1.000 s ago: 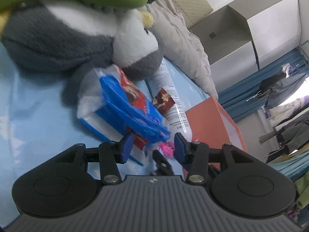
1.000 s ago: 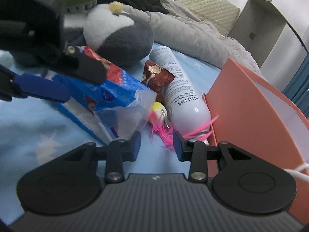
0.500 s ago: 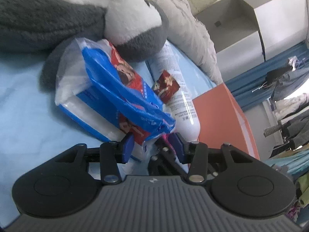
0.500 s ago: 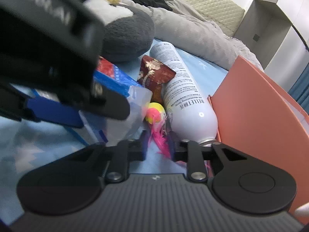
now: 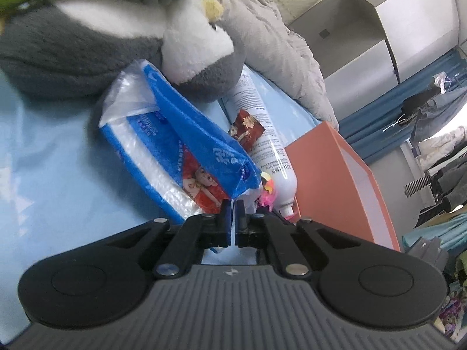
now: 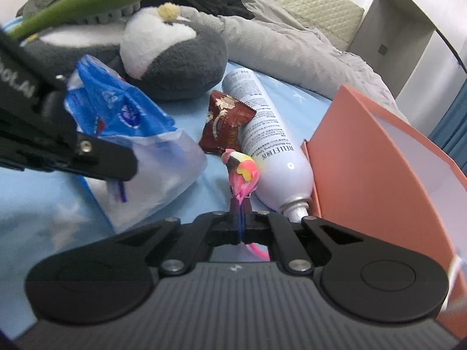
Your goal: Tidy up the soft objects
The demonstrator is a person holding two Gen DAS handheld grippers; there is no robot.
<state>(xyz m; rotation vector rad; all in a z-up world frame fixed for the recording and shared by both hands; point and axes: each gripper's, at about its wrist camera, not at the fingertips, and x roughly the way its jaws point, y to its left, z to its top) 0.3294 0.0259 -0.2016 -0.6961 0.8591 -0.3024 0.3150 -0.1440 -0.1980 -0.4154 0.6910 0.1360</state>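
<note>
A pale blue bedsheet (image 6: 43, 204) carries the items. A fuzzy grey-and-white plush penguin (image 6: 172, 58) lies at the back, a stiff orange box (image 6: 379, 157) at right. The crinkly blue tissue pack (image 5: 181, 145) rests before the penguin; the left gripper (image 5: 232, 207) pinches its clear film. A smooth white cylindrical spray can (image 6: 268, 145) lies beside the box. The right gripper (image 6: 241, 204) is clamped on a small pink feathered bird toy (image 6: 242, 175).
</note>
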